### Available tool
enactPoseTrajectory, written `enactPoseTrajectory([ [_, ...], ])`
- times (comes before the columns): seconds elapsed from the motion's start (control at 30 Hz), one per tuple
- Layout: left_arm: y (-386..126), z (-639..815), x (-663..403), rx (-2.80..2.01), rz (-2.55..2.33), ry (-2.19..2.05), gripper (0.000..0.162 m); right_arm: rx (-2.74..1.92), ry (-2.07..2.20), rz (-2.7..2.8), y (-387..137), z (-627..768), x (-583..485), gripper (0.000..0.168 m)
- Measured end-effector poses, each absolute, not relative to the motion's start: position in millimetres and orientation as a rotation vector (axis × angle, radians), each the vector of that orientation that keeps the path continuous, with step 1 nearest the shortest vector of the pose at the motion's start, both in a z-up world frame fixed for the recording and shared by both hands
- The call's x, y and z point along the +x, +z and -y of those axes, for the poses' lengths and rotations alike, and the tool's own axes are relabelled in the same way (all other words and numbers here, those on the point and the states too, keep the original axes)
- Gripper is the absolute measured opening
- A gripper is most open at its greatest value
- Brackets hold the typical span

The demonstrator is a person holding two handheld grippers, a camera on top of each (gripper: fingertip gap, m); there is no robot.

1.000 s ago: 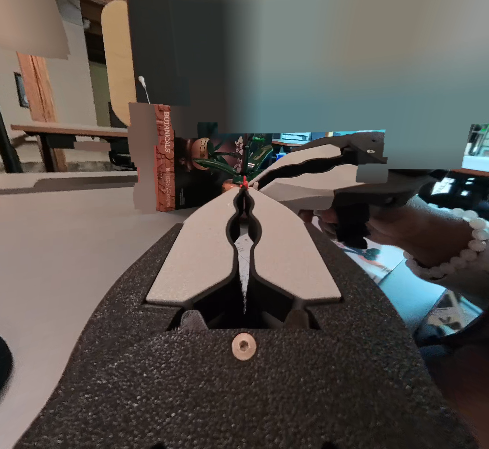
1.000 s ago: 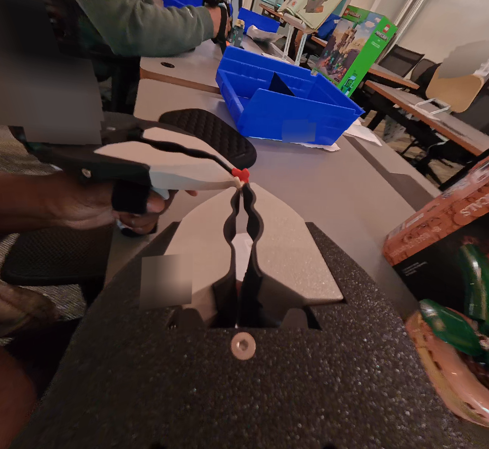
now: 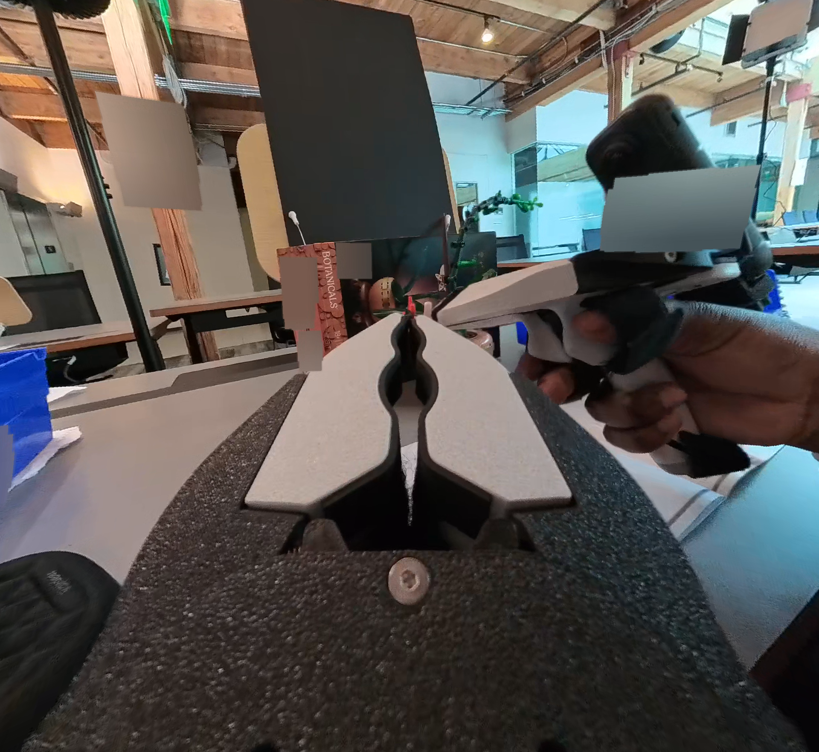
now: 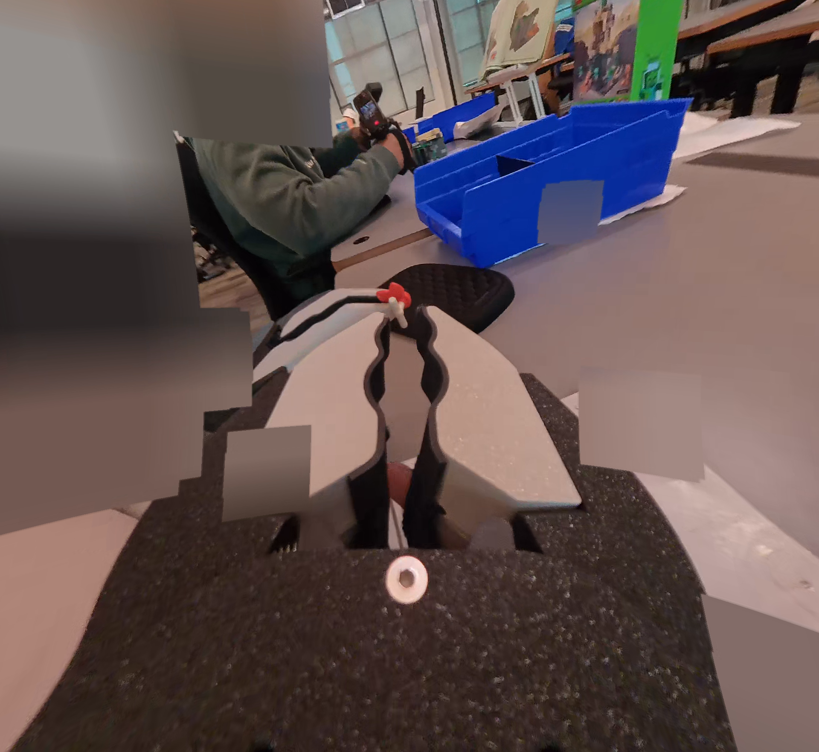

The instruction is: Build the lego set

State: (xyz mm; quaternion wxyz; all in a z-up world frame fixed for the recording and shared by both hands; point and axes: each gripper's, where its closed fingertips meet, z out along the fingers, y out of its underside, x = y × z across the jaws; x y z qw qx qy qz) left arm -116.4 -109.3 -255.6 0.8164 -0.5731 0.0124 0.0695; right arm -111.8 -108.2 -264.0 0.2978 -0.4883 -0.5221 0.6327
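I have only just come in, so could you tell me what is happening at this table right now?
A person is building a lego set with a handheld gripper in each hand. The left gripper is shut on a tiny red piece with a small white peg, held up above the grey table. The right gripper, jaws parted, is right at that peg. A blue bin and a set box stand farther back.

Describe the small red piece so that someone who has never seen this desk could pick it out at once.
Start at the big blue bin on the grey table, then come nearer to the black pad. In front of it the left hand-held gripper is pinched shut on the red piece, a tiny flower shape with a white stem below. Nothing else nearby is red.
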Motion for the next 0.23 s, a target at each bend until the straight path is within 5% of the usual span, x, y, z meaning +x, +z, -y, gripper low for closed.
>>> enactPoseTrajectory([
  [0.03, -255.2, 109.1, -115.2, -1.218, -0.028, 0.149, 0.0, -1.282, 1.651, 1.396, -264.4, 108.6, -112.3, 0.012],
  [0.23, -255.4, 108.8, -111.4, -1.209, -0.046, 0.139, 0.0, -1.235, 1.594, 1.408, -262.3, 110.5, -111.1, 0.003],
])
